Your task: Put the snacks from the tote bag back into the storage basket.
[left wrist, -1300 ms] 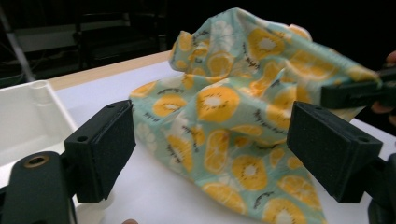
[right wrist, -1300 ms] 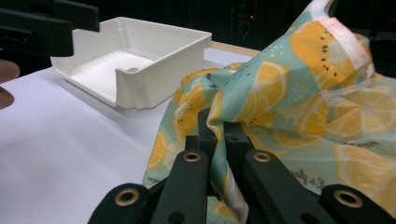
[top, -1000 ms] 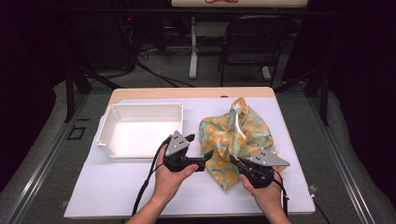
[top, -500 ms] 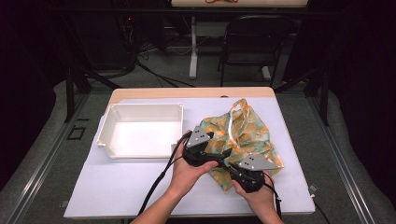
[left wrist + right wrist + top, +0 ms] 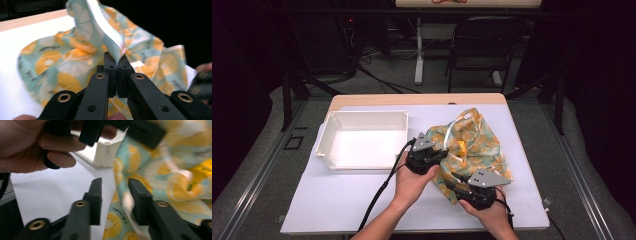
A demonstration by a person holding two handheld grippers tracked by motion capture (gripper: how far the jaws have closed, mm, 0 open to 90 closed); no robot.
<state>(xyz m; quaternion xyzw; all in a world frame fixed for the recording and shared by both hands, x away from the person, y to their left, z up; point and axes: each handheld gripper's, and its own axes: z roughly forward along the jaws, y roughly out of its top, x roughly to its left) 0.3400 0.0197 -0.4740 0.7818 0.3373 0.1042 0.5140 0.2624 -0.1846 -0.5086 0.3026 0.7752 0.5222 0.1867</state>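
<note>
left tongs (image 5: 115, 60): jaws have just been closing and now pinch a fold of the bag's rim, pads pressed on the film. right tongs (image 5: 113, 192): jaws have just been opening; they stand apart with the bag's edge loose between them, gripping nothing. printed plastic bag (image 5: 472, 150) (citrus-slice pattern, crumpled, something yellow inside): lies on the right half of the table (image 5: 337, 210), toward the near edge. white tray (image 5: 324, 142): empty, at the left half, just beside the bag. reading: since a second ago the left tongs crossed from beside the tray to the bag; hold has likely passed from right to left.
</note>
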